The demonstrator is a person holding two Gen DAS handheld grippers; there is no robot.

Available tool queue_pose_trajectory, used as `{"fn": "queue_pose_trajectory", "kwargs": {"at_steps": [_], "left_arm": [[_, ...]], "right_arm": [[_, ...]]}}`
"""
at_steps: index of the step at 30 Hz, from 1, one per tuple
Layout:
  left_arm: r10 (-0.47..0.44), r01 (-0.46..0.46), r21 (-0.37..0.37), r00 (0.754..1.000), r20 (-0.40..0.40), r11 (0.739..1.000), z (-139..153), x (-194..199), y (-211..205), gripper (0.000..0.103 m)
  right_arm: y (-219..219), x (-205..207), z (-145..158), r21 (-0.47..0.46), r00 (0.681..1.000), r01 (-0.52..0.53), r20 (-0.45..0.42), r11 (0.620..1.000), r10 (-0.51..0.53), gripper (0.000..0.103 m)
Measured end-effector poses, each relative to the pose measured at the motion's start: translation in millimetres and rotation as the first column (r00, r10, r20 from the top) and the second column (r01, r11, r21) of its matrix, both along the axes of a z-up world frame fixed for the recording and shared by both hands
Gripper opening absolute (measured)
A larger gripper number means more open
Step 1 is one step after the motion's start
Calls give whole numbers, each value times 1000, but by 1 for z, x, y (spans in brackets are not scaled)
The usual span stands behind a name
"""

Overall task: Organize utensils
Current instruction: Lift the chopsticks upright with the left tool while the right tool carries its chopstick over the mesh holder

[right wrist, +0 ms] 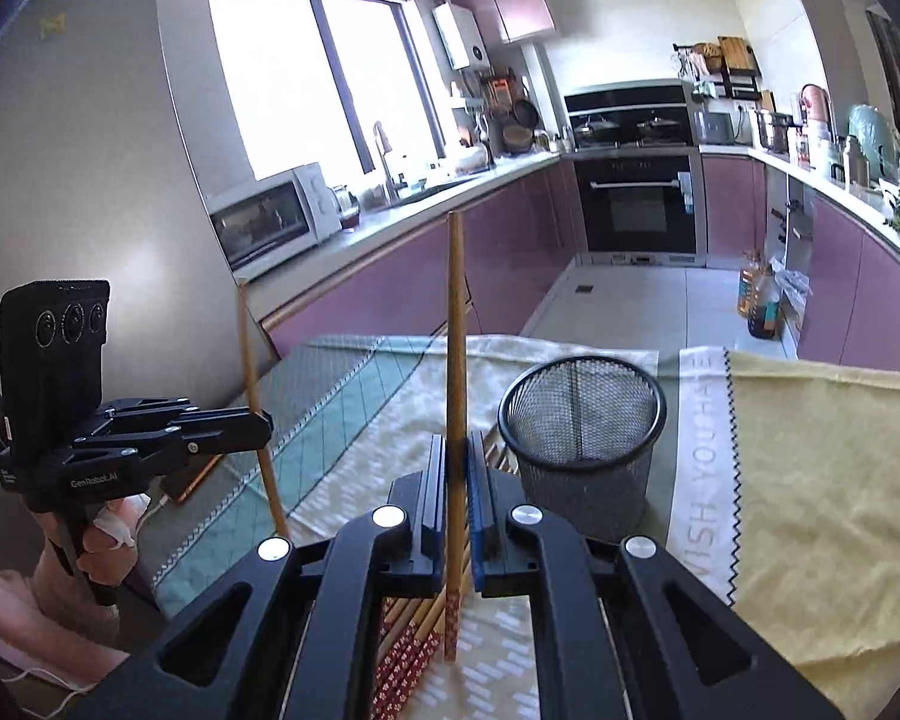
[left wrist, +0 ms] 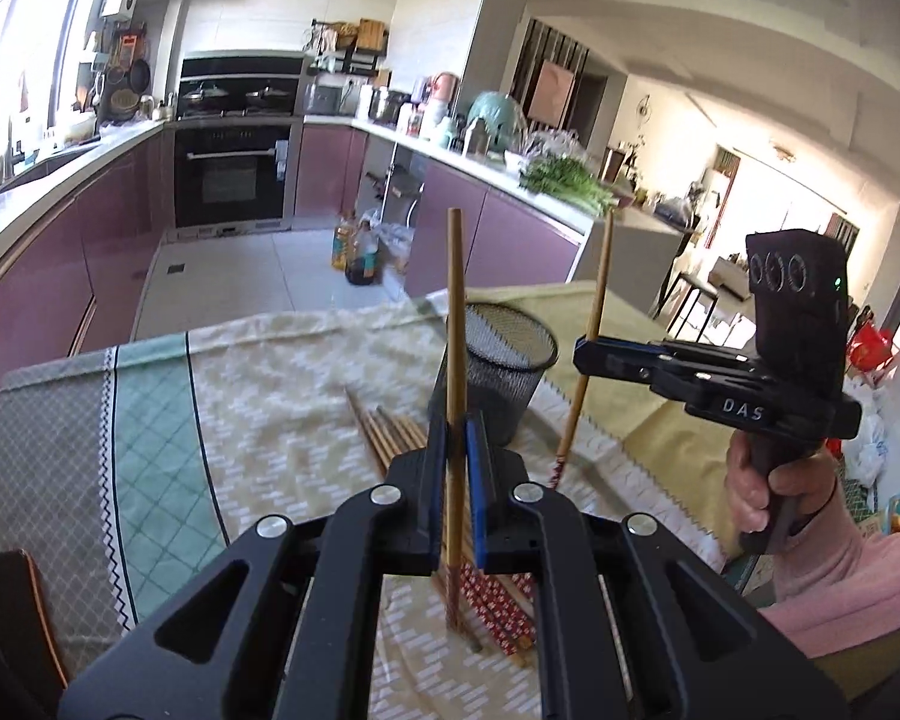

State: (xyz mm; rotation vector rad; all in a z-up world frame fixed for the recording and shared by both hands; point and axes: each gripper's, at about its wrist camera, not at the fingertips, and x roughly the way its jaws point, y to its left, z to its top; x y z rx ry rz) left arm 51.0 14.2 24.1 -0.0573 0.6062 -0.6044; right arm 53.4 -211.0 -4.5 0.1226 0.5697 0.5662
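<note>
— Covering the table (left wrist: 258,372), what is lying under you?

— I am looking down at a patterned cloth (left wrist: 150,420) with a teal checked band, and a yellow towel (right wrist: 810,480) is lying beside it. Purple cabinets (right wrist: 450,264) are running round the kitchen, an oven (left wrist: 231,174) is sitting at the far end, and a window (right wrist: 306,72) is glowing over the counter.

— And the chopsticks?

— I am clamping one wooden chopstick (left wrist: 455,324) upright in my left gripper (left wrist: 456,438), jaws pressed together on it. My right gripper (right wrist: 457,468) is pinching a second chopstick (right wrist: 456,360) the same way, its red patterned end hanging just over the cloth.

— Where are the others lying?

— A bundle of chopsticks (left wrist: 390,432) is resting on the cloth beneath my jaws, pale wood with red flowered ends, just beside the black mesh cup (right wrist: 582,426), which is standing upright.
</note>
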Motion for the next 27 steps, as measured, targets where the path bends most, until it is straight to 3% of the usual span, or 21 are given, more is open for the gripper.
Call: {"fn": "queue_pose_trajectory", "kwargs": {"at_steps": [11,18,23,27], "left_arm": [[-19,33,-134,994,105,990,53,30,-15,7],[-25,55,-151,980,196,987,85,48,-42,7],[-8,36,-132,978,206,991,79,66,-60,7],[-19,31,-93,992,129,995,52,82,-76,7]], "right_arm": [[-22,13,49,40,991,37,126,999,-42,5],[-38,22,82,57,973,82,212,995,-93,5],[-40,36,80,31,966,121,225,992,-125,5],[-35,53,56,-12,981,120,153,993,-117,5]]}}
